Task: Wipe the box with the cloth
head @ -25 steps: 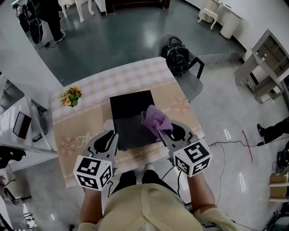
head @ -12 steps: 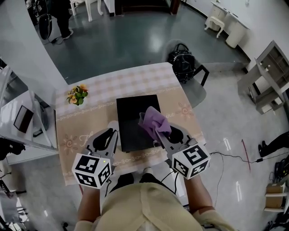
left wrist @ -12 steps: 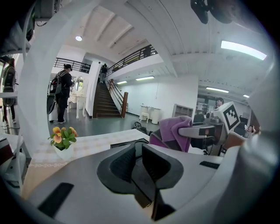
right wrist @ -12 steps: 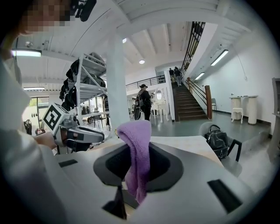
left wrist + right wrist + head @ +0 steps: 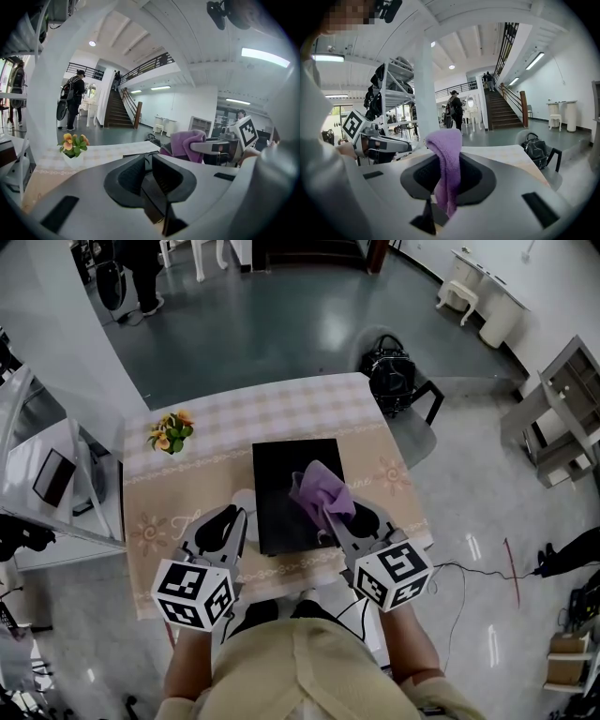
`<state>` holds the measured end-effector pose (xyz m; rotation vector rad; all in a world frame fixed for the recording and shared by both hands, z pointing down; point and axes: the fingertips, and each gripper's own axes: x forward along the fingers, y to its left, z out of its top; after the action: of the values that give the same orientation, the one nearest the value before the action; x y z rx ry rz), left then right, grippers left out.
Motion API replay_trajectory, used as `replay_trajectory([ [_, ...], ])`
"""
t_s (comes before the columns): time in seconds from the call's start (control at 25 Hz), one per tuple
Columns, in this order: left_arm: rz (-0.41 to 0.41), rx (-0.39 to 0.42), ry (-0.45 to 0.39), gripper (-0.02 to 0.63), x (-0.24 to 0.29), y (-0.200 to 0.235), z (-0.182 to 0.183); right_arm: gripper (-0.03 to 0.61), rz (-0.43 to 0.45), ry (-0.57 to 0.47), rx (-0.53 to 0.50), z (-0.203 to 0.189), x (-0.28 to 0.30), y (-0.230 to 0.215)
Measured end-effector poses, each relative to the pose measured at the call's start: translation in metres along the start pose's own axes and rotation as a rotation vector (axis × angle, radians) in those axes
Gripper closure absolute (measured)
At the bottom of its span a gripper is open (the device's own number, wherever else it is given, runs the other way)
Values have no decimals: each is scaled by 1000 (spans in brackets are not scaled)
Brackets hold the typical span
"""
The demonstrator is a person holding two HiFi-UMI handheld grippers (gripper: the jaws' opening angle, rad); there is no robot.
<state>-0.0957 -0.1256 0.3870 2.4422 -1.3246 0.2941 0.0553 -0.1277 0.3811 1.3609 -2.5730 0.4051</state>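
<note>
A flat black box (image 5: 286, 484) lies on the patterned tablecloth (image 5: 178, 521). My right gripper (image 5: 336, 519) is shut on a purple cloth (image 5: 322, 491), which bunches up over the box's right half. In the right gripper view the cloth (image 5: 447, 154) hangs pinched between the jaws of the right gripper (image 5: 449, 177). My left gripper (image 5: 234, 517) hovers at the box's near left corner. Seen in its own view, the left gripper (image 5: 151, 161) has its jaws a narrow slit apart with nothing between them. The cloth (image 5: 185, 144) shows to its right.
A small pot of orange flowers (image 5: 170, 432) stands at the table's far left, and a small white thing (image 5: 243, 500) lies beside the box's left edge. A black bag (image 5: 394, 371) rests on a chair past the far right corner. A grey rack (image 5: 47, 479) stands to the left.
The right gripper has carried the cloth a little to the left over the box. The left gripper has drifted closer to the box's near left corner. The head view has shifted.
</note>
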Motion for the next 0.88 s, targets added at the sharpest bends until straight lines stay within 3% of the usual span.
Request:
replay_trajectory([
  [0.88, 8, -24, 17, 554, -5, 6, -11, 485, 19, -36, 25, 3, 4, 5],
])
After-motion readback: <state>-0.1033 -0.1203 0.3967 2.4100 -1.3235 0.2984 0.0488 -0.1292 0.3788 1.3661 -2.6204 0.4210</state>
